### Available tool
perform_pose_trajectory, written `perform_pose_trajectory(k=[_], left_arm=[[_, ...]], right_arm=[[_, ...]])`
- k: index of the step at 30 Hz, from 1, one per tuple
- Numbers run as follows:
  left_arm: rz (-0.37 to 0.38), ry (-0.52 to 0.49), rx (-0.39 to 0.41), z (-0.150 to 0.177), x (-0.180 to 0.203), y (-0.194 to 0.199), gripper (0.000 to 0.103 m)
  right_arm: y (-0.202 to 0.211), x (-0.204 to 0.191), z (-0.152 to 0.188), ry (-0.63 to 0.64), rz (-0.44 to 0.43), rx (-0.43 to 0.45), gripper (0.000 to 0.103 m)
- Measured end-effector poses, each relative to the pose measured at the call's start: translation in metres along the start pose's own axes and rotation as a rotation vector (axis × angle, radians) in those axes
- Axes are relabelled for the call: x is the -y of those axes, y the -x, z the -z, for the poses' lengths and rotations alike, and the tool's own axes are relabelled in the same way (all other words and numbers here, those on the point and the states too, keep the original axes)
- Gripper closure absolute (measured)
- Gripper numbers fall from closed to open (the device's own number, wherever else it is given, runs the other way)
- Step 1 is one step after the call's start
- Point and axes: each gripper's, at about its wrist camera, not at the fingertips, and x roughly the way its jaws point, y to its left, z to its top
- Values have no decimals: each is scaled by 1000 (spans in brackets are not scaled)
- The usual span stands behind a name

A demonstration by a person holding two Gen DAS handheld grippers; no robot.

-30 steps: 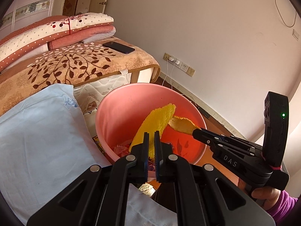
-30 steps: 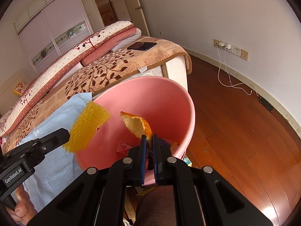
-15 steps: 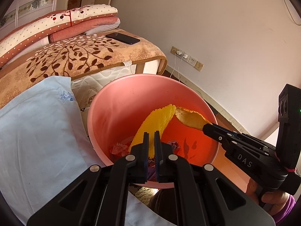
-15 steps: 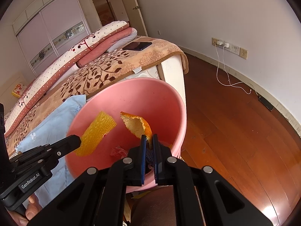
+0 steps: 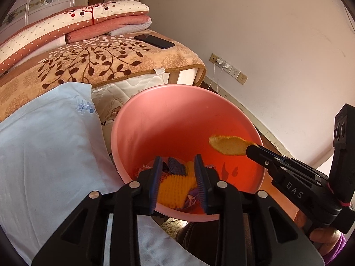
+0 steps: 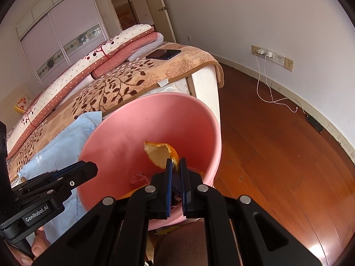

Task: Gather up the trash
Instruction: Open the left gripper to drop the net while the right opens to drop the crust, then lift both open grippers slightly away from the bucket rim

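**Plastic, peel, cloth and polished wood**

The pink bin (image 5: 142,119) looks like smooth, faintly glossy plastic. The orange peel (image 6: 160,154) shows a pale, rough inner side. The yellow scrap (image 5: 175,188) is bumpy, like foam netting. The blanket (image 6: 137,75) looks plush, the blue cloth (image 5: 48,137) smooth and matt. The wooden floor (image 6: 277,155) shines.

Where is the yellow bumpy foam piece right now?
The yellow bumpy foam piece lies inside the pink plastic bin, on other trash, below the open left gripper.
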Motion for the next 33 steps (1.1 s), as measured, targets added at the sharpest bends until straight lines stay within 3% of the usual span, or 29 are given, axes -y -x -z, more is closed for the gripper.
perform_pose_trajectory(k=[8,13,25,33], left_arm=[[-5,3,5,0,0,2,72],[-9,2,7,-1,2,5,70],[-22,-10,27,1,4,15,70],[-22,-10,50,4,5,25,70]], right_arm=[[6,1,-2,7,5,15,97],[9,-1,-2,19,-4,25,81],[25,-8,0,53,-20,65,66],[33,-13,8,63,-28,68,61]])
